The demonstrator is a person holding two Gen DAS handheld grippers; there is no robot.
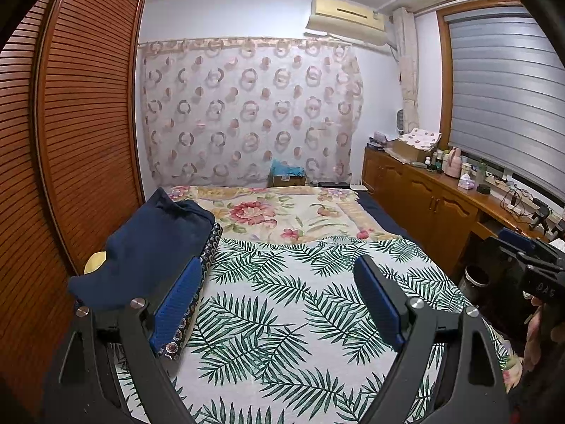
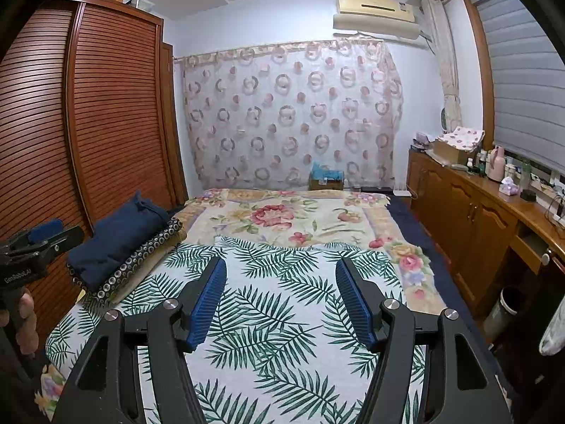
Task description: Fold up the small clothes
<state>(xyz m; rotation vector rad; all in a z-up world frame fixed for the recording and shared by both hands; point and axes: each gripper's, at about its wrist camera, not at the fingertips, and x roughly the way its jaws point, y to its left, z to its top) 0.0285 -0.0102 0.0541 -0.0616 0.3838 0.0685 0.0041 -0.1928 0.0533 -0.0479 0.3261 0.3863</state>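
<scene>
Along the left wall stands a louvred wooden wardrobe (image 2: 88, 113). Beside it, at the bed's left edge, folded clothes form a stack (image 2: 120, 247): a navy garment on top, a dark ring-patterned one beneath. A palm-leaf sheet (image 2: 279, 321) covers the near bed, a floral blanket (image 2: 282, 215) the far part. Left gripper (image 1: 279, 304): jaws wide apart, nothing between them. Right gripper (image 2: 280, 304): jaws opening, nothing between them. A circle-patterned curtain (image 2: 289, 116) hangs on the far wall. A cluttered wooden cabinet (image 2: 469, 205) runs under the blinds on the right.
</scene>
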